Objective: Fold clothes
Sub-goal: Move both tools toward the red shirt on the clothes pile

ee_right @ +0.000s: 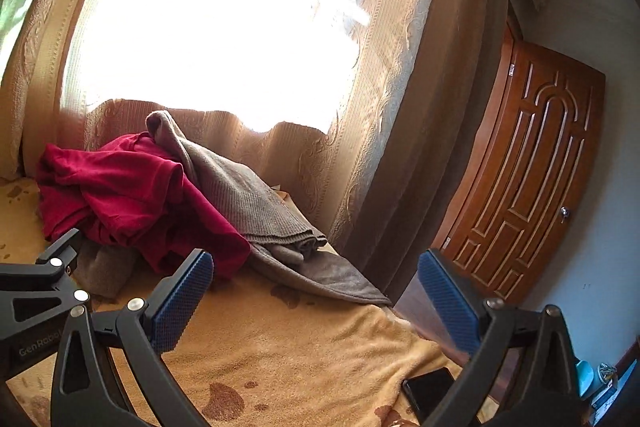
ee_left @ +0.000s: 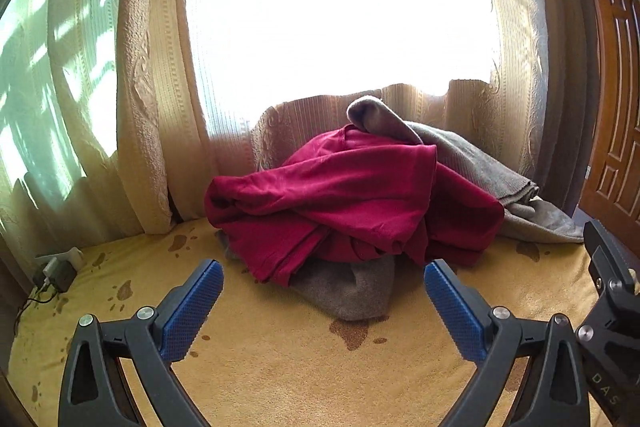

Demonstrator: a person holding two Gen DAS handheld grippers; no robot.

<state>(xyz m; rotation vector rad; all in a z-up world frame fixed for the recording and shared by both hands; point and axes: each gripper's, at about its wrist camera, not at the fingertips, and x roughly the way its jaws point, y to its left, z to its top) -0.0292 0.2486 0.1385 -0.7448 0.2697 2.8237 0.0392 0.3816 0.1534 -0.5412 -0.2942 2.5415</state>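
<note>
Clothes lay heaped on the bed, both tongs spread wide.
Crumpled smooth red garment point(ee_left: 352, 203) draped over ribbed grey knit point(ee_left: 472, 155); left tongs point(ee_left: 324, 303) and right tongs point(ee_right: 316, 291) held nothing above plush yellow blanket point(ee_left: 280, 355).

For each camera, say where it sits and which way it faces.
Left wrist: sits on the left tool, facing the red garment before the curtained window; the right tool's edge shows.
Right wrist: sits on the right tool, angled towards the wooden door; the left tool's edge shows.
Shared: red garment, grey cloth, yellow blanket.
</note>
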